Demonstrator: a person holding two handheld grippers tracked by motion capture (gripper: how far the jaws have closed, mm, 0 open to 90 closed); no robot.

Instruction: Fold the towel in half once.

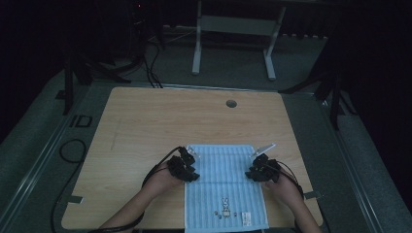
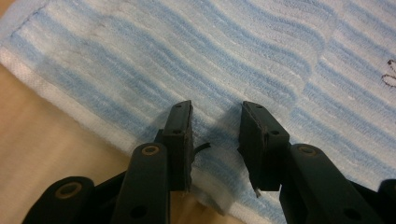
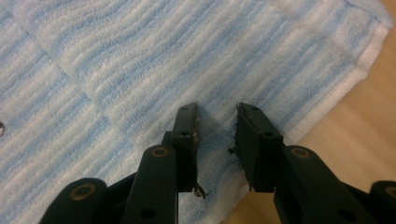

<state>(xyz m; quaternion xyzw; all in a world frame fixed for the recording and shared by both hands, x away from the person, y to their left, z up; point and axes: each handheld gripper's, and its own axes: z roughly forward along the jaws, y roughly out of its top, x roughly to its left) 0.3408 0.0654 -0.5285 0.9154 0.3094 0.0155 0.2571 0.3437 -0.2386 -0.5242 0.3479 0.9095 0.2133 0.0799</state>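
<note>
Towel point(image 1: 226, 187) side edges under both grippers, jaws parted, nothing pinched.
Left gripper point(image 2: 215, 125), right gripper point(image 3: 215, 122): bite both layers evenly, lift together.

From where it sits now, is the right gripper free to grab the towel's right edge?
Probably yes. The right gripper hangs over the towel at its right edge, jaws apart with a gap between them, and nothing lies between them and the cloth.
</note>
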